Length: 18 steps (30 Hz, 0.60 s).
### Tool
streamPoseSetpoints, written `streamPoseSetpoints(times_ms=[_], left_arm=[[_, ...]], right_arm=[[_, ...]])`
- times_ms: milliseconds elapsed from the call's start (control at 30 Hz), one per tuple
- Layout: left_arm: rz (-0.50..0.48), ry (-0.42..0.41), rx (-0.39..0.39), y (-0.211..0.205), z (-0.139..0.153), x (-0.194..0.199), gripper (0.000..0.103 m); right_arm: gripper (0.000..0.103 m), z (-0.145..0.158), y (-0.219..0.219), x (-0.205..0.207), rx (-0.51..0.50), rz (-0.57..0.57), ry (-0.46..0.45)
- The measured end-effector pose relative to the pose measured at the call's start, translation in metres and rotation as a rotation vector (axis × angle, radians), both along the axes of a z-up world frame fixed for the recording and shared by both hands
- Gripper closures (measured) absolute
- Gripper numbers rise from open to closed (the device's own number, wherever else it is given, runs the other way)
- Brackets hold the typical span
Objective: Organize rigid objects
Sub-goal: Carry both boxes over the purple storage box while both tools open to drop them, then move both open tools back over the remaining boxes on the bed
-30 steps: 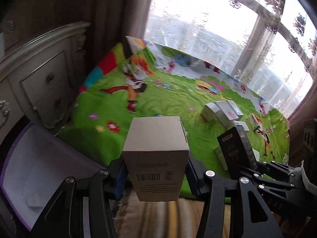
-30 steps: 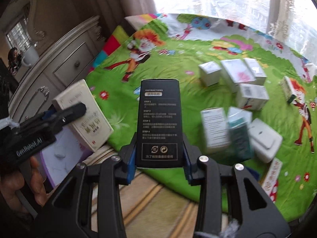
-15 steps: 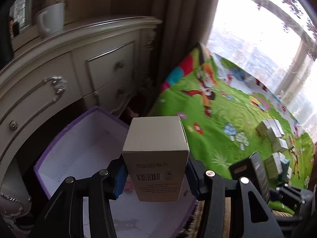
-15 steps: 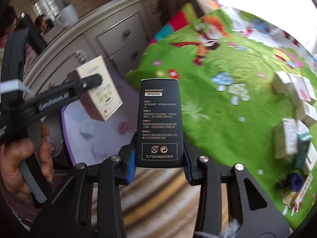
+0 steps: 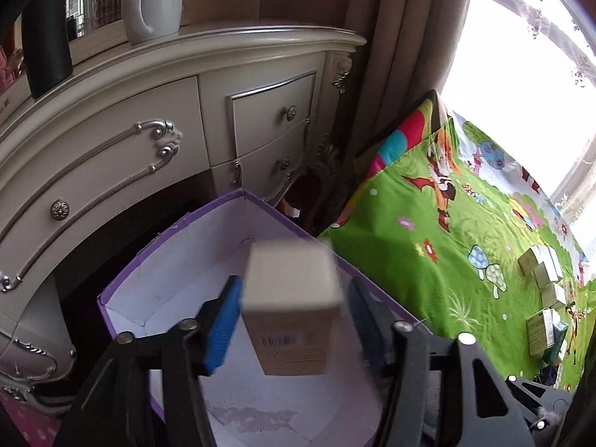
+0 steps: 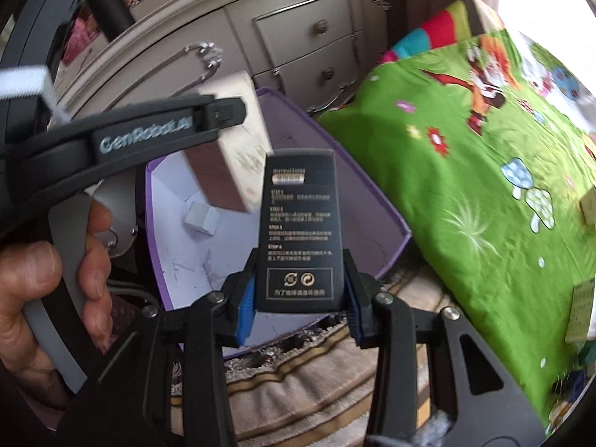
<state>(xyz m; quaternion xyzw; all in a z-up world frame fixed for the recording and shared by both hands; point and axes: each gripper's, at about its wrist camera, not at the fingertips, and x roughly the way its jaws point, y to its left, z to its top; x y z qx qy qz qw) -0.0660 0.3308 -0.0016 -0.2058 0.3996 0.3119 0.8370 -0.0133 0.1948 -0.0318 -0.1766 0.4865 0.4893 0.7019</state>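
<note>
Left wrist view: the left claw (image 5: pixel 292 314) stands apart, the blurred beige box (image 5: pixel 292 309) free between its blue pads, over the purple bin (image 5: pixel 126 290).

Right wrist view: the right claw (image 6: pixel 298 298) is clamped on a black box (image 6: pixel 300 234), the bin at 11 o'clock.
</note>
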Motion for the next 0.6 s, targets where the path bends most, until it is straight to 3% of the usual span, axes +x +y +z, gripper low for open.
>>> streamPoseSetpoints(times_ms=[100, 400, 600], left_arm=[[0.009, 0.0, -0.007, 0.0, 0.0, 0.0, 0.035], [-0.058, -0.07, -0.043, -0.021, 0.006, 0.012, 0.032], [-0.198, -0.036, -0.044, -0.062, -0.002, 0.04, 0.032]], right_arm=[[0.033, 0.0, -0.001, -0.002, 0.007, 0.004, -0.003], [0.031, 0.014, -0.046, 0.011, -0.003, -0.087, -0.079], [0.028, 0.018, -0.104, 0.031, -0.019, -0.19, -0.106]])
